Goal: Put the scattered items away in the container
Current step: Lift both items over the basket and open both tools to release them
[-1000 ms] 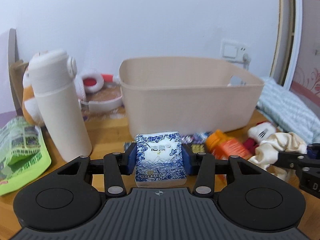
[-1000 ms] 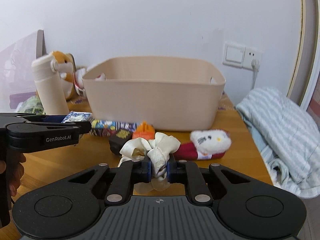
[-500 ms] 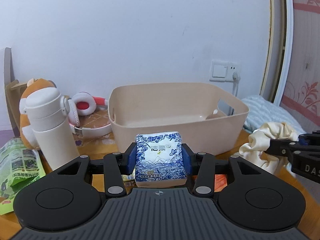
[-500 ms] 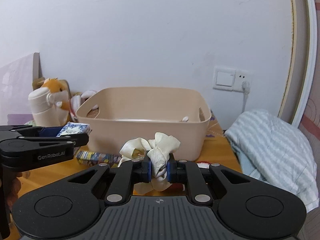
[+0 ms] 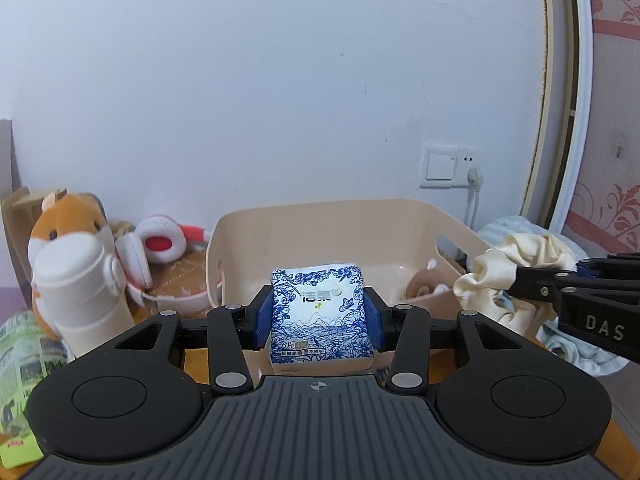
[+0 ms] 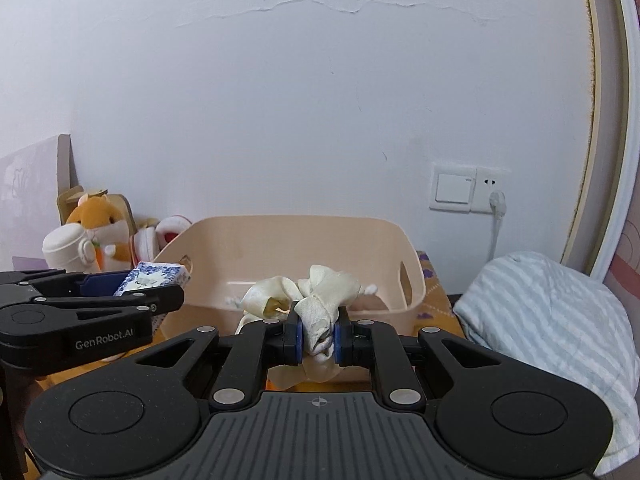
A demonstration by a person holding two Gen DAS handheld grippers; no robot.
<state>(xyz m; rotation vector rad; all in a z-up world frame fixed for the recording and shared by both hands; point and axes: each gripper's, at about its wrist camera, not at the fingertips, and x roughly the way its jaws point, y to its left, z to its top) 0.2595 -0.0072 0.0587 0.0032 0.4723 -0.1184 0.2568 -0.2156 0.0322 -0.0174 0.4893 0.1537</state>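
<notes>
My left gripper point(image 5: 318, 318) is shut on a blue-and-white tissue pack point(image 5: 320, 312) and holds it up at the near rim of the beige plastic bin point(image 5: 280, 220). My right gripper point(image 6: 317, 336) is shut on a cream satin scrunchie point(image 6: 320, 300), raised in front of the bin point(image 6: 288, 232). The left gripper with the tissue pack point(image 6: 154, 276) shows at the left of the right wrist view. The right gripper and scrunchie point(image 5: 516, 264) show at the right of the left wrist view. Small items lie inside the bin.
A cream bottle point(image 5: 76, 280), an orange hamster plush point(image 5: 68, 216) and red-white headphones point(image 5: 160, 248) stand left of the bin. A green packet point(image 5: 20, 364) lies at the left. Striped bedding point(image 6: 548, 320) lies to the right. A wall socket point(image 6: 468, 188) is behind.
Both grippers have risen from the table with their items and moved toward the bin, so its inside now shows. The items left on the table have dropped out of view.
</notes>
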